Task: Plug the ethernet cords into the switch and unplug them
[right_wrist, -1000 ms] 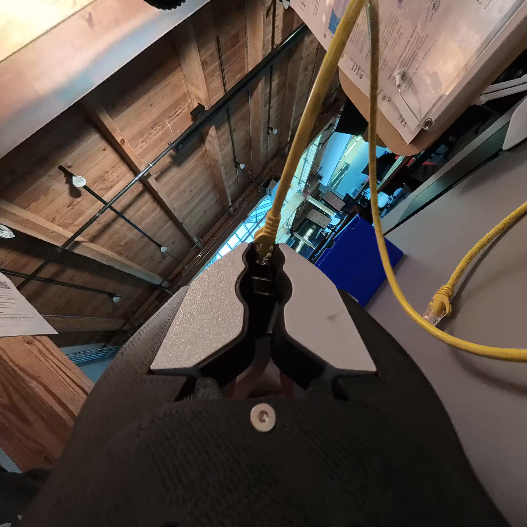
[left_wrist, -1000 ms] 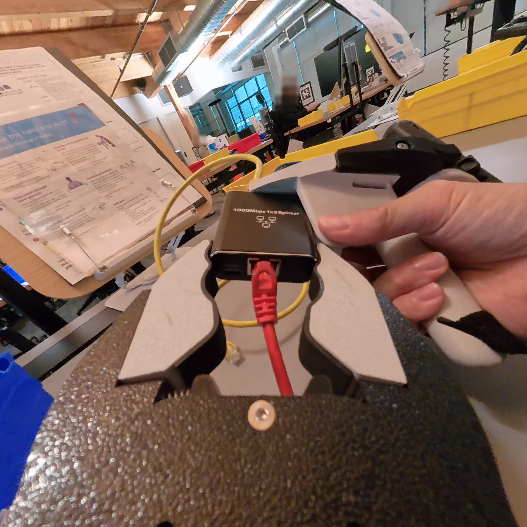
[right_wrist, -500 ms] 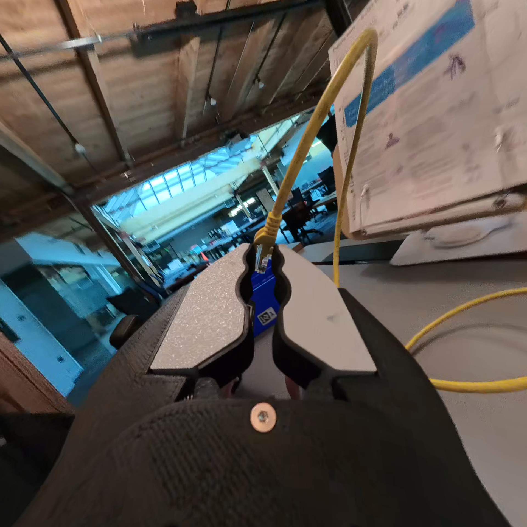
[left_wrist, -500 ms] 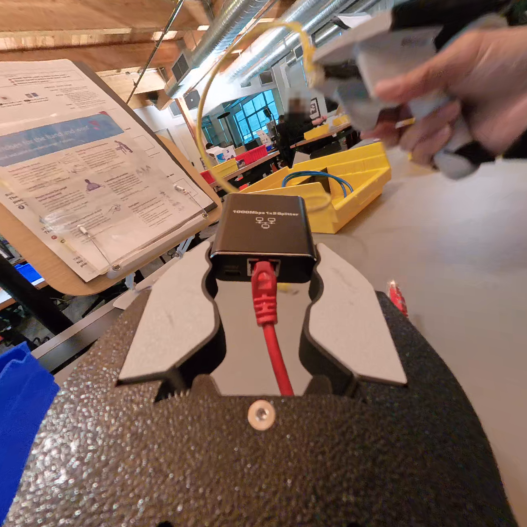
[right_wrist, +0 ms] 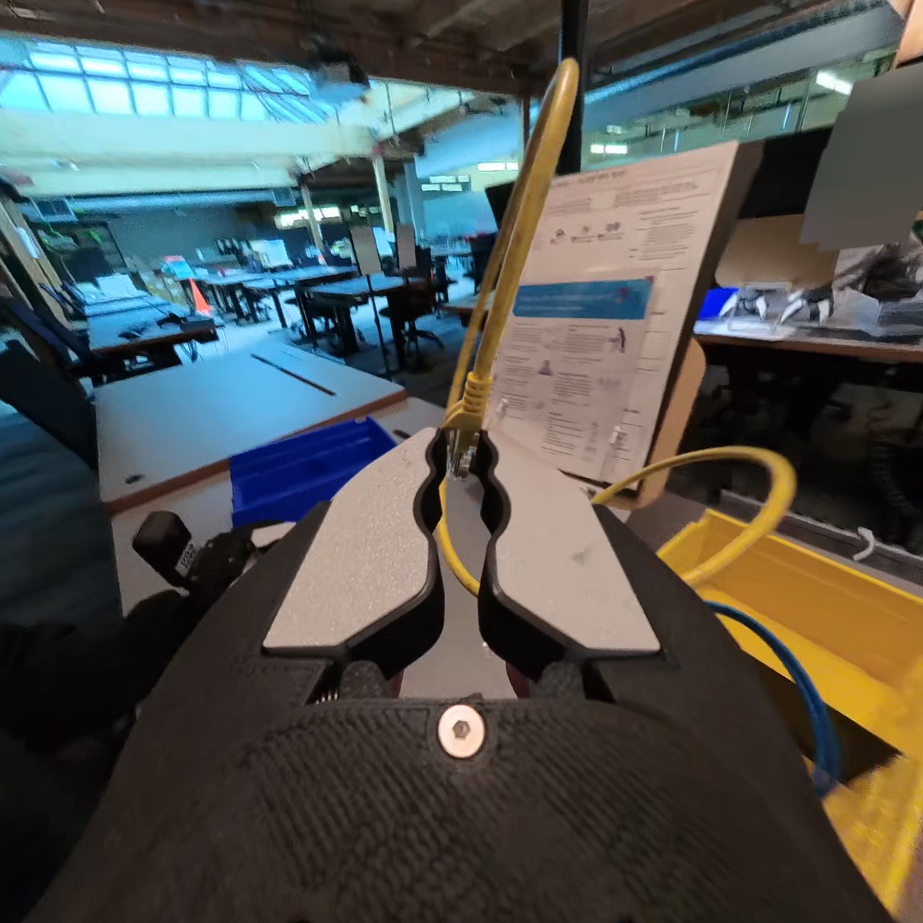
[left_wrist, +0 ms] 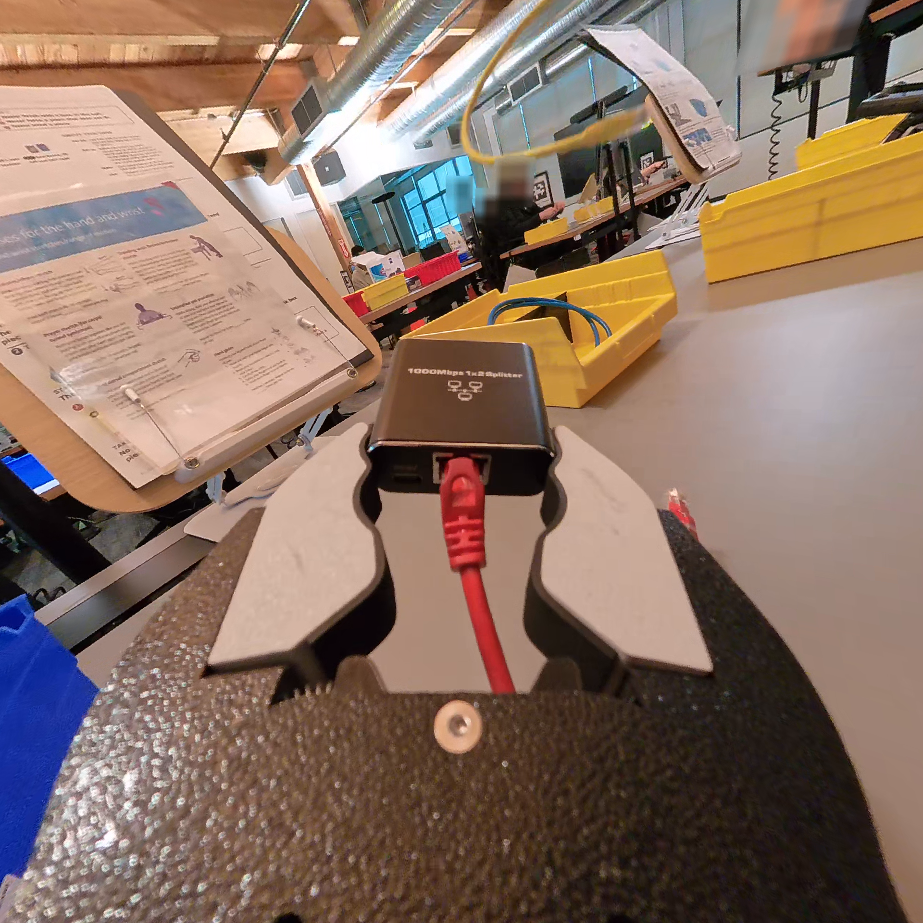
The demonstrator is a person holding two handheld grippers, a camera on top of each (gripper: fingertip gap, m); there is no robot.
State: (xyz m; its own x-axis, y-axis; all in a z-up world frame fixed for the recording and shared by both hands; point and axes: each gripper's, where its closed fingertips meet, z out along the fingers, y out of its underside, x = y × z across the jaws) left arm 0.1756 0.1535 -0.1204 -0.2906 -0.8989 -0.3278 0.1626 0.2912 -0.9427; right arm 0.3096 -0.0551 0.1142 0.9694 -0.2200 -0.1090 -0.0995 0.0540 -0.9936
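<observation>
My left gripper (left_wrist: 460, 449) is shut on the black switch box (left_wrist: 459, 399) and holds it over the grey table. A red ethernet cord (left_wrist: 467, 529) is plugged into the port on its near face and runs back between the fingers. The red cord's other plug (left_wrist: 680, 507) lies on the table to the right. My right gripper (right_wrist: 462, 454) is shut on the plug of a yellow ethernet cord (right_wrist: 499, 319), which loops up and round over a yellow bin (right_wrist: 799, 614). The yellow loop (left_wrist: 504, 125) shows blurred high in the left wrist view.
A yellow bin (left_wrist: 589, 309) with a blue cord (left_wrist: 549, 304) stands behind the switch; the blue cord (right_wrist: 809, 699) also shows in the right wrist view. A tilted document stand (left_wrist: 150, 309) is at left. A blue bin (right_wrist: 304, 469) sits beyond. More yellow bins (left_wrist: 819, 220) at far right.
My right gripper pulled the yellow plug away from the switch, rose, swung right out of the left wrist view, and now sits over the yellow bin. My left gripper kept holding the switch.
</observation>
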